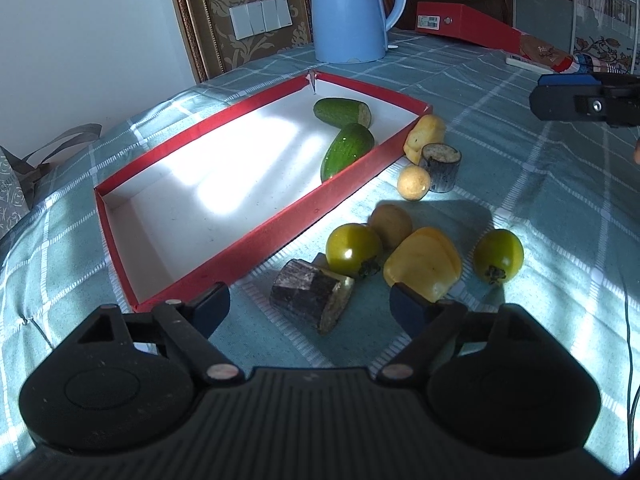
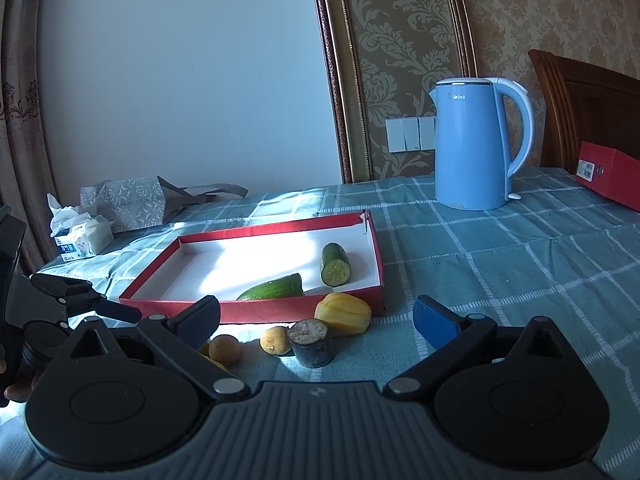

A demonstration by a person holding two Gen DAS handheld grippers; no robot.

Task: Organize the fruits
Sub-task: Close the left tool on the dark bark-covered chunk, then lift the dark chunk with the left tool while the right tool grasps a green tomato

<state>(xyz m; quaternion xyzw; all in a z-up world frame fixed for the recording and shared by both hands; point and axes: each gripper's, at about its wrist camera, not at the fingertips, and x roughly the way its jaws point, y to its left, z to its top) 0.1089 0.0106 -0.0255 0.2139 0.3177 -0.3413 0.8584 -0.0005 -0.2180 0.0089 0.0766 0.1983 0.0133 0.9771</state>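
The counter (image 1: pixel 500 168), spread with a teal checked cloth, carries a tall pale-blue plastic kettle (image 1: pixel 352 12) toward its far edge and, nearer the middle, a shallow red cardboard tray with a white floor (image 1: pixel 256 240), where two dark-green cucumber pieces (image 1: pixel 348 148) lie in the far right corner. The remaining produce sits on the cloth just outside the tray's right wall — a yellow lobed fruit (image 1: pixel 424 264), two green tomatoes (image 1: pixel 352 248), and closest to the near edge a short dark-barked stub with a pale cut face (image 1: pixel 308 300). That stub lies between the fingers of the left claw (image 1: pixel 310 306), a little ahead of them, its long axis running at a slant from far-left to near-right, cut face toward the near right; the jaws stand apart, not touching it. The right claw (image 2: pixel 316 314) hangs wide open and empty, well off to the right, over a second dark stub (image 2: pixel 311 342). The left hand is the nearer, so the pick looks to be its job.
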